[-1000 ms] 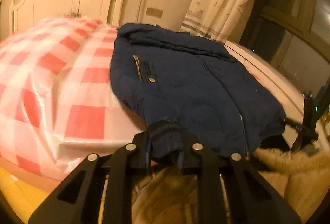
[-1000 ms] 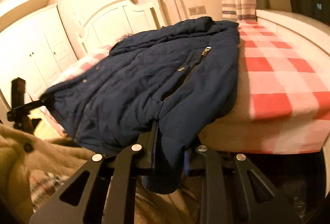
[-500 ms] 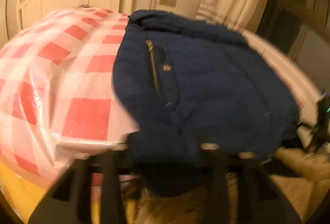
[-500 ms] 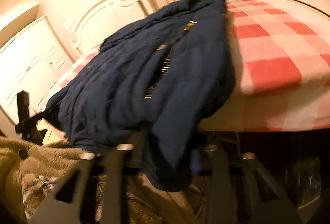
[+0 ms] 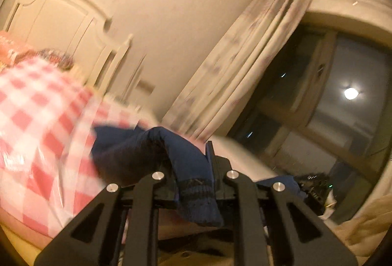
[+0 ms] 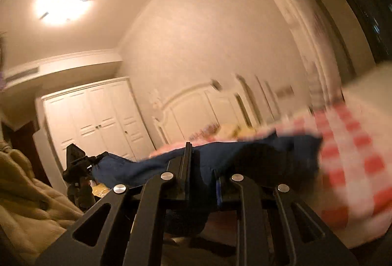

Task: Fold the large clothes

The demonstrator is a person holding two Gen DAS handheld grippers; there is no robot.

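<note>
The navy padded jacket (image 5: 137,151) lies on the red-checked bedspread (image 5: 36,119), its near end lifted off the bed's edge. The left gripper (image 5: 193,182), jaws closing, pinches the ribbed cuff (image 5: 196,192) at six o'clock; the right gripper (image 6: 201,182) is clamped on the other sleeve, likely so both fold inward together.

jacket (image 5: 186,156) | navy, quilted, ribbed cuff | lifted at both sleeve ends, rest on checked bed

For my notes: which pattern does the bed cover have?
Red-and-white check on the bed cover, clearest in the left wrist view.
</note>
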